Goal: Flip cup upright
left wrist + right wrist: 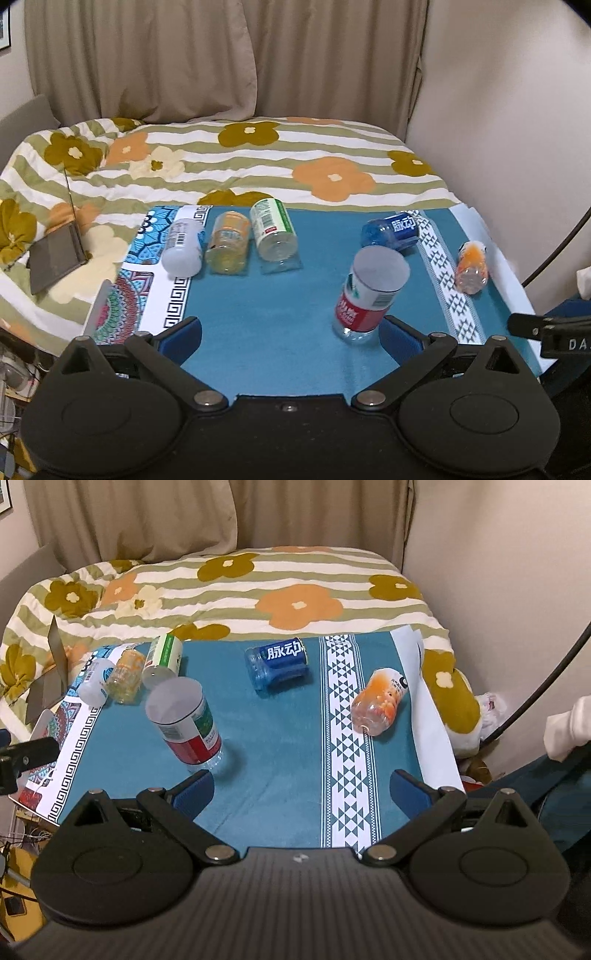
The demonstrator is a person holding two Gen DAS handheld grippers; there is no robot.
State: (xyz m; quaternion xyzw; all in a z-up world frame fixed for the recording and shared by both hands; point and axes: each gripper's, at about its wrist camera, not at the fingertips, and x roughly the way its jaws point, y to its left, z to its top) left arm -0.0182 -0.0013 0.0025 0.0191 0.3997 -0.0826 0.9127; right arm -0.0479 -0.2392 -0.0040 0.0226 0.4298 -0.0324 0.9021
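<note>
Several cut-bottle cups are on a teal cloth [273, 325] on the table. A red-and-white labelled cup [367, 295] stands on its base, open end up, leaning slightly; it also shows in the right wrist view [188, 723]. A blue cup [393, 230] [279, 662] and an orange cup [472, 267] [380, 701] lie on their sides at the right. A white cup [183, 246], a yellow cup [228, 242] and a green-labelled cup [274, 230] lie on their sides at the back left. My left gripper [291, 332] is open, its right finger beside the red cup. My right gripper [303, 788] is open and empty.
A bed with a flowered striped quilt [258, 158] lies behind the table. A grey laptop-like object [55, 254] rests on it at the left. A wall [517, 110] is close on the right, with a black cable [546, 675] and clutter by the table's right edge.
</note>
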